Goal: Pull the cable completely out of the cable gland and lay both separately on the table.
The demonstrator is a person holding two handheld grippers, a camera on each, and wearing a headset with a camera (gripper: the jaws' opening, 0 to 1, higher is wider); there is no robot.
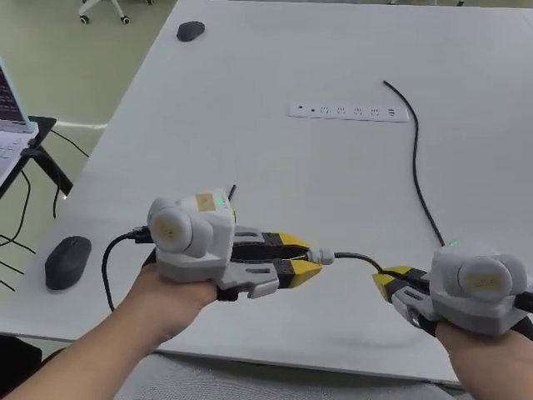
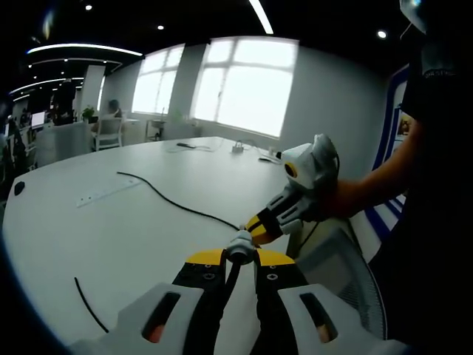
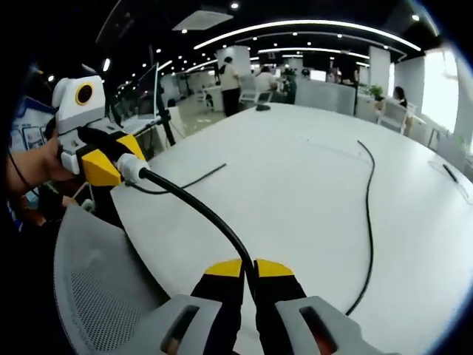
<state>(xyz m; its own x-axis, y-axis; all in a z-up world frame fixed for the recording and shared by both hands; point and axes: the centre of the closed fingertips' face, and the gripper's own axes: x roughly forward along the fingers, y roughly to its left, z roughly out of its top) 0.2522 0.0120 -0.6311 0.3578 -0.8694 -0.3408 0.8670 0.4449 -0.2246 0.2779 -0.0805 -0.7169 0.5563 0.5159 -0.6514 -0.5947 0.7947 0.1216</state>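
Note:
My left gripper (image 1: 310, 262) is shut on a small pale cable gland (image 1: 323, 257), held above the near part of the white table (image 1: 250, 150). A black cable (image 1: 358, 259) comes out of the gland and bridges a short gap to my right gripper (image 1: 384, 282), which is shut on it. In the left gripper view the gland (image 2: 240, 245) sits between the yellow jaw tips, with the right gripper (image 2: 260, 225) close behind it. In the right gripper view the cable (image 3: 198, 208) arcs from my gripper (image 3: 248, 271) up to the gland (image 3: 133, 168) in the left gripper (image 3: 103, 164). The rest of the cable (image 1: 415, 158) trails across the table.
A white power strip (image 1: 348, 111) lies mid-table and a dark mouse (image 1: 191, 31) at the far side. Another mouse (image 1: 67, 261) sits by the left edge, near a laptop (image 1: 10, 125). A short black wire (image 1: 232, 192) lies behind the left gripper. A mesh chair (image 3: 111, 285) stands below.

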